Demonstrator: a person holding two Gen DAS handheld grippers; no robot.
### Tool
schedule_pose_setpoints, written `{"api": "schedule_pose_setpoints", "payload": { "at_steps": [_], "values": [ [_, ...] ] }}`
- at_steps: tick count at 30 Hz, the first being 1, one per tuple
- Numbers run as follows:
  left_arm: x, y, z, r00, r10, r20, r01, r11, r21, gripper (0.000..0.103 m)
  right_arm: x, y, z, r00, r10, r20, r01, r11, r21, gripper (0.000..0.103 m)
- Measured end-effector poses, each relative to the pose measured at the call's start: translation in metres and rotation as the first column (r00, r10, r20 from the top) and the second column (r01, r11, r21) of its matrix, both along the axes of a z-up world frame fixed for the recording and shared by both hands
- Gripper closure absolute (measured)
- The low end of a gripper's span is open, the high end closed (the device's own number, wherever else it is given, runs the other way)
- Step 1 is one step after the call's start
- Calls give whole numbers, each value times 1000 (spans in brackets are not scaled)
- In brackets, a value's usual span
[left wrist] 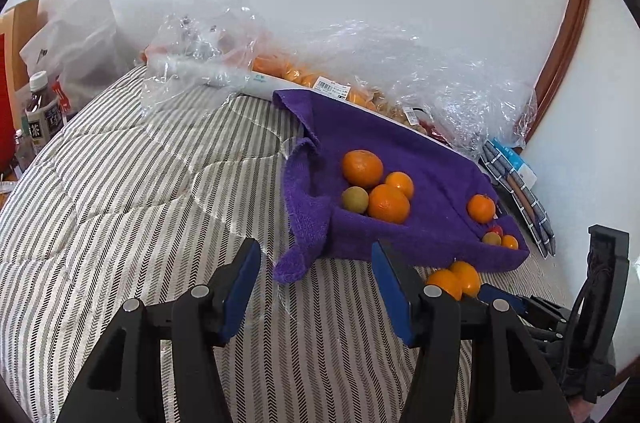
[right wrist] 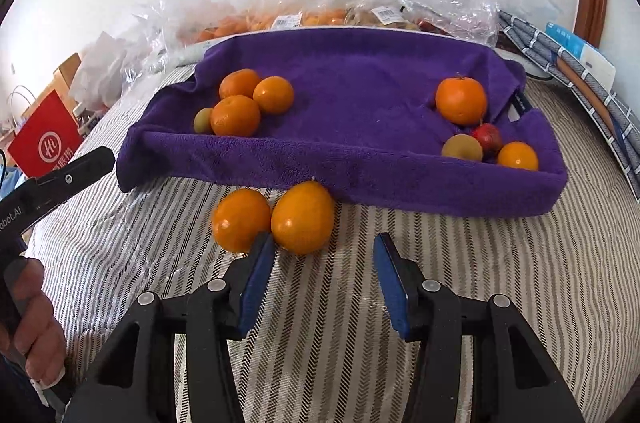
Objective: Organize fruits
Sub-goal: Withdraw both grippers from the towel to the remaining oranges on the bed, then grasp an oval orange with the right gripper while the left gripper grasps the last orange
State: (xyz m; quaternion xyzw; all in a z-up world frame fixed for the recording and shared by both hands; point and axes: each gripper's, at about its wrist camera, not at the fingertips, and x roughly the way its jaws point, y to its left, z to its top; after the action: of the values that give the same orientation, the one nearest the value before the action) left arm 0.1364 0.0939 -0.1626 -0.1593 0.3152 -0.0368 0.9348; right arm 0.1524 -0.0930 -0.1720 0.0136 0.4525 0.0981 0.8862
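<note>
Two oranges (right wrist: 272,219) are lying side by side on the striped bed (right wrist: 480,283), touching the near edge of the purple towel-lined tray (right wrist: 360,167), which is holding more fruit at both ends. Both the right gripper (right wrist: 322,255) and left gripper (left wrist: 316,263) are hovering part-open, gripping nothing.

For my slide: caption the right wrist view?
Open right gripper nears two oranges beside the purple-towelled tray.
</note>
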Motion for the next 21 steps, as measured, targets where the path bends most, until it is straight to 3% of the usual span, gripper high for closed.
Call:
{"api": "schedule_pose_setpoints", "payload": {
  "at_steps": [2,4,10,14,19,21],
  "values": [
    [0,2,0,1000,3,-1,-3,1000,-8,48,1,4,0,1000,13,7,-13,1000,-11,58],
    [1,3,-1,1000,4,-4,-4,1000,-11,48,-2,8,0,999,41,15,-41,999,-4,74],
    [0,-1,-2,1000,1,-7,-1,1000,6,48,-9,5,0,999,34,23,-33,999,-22,80],
    [1,-5,-3,1000,-4,-13,4,1000,27,48,-5,-5,0,1000,14,9,-14,1000,10,79],
    [3,-4,-4,1000,1,-22,0,1000,31,48,5,-4,-1,999,35,-2,-35,999,41,60],
    [4,-4,-5,1000,2,-27,-1,999,32,48,7,2,-1,999,51,2,-51,998,33,59]
  ]
}}
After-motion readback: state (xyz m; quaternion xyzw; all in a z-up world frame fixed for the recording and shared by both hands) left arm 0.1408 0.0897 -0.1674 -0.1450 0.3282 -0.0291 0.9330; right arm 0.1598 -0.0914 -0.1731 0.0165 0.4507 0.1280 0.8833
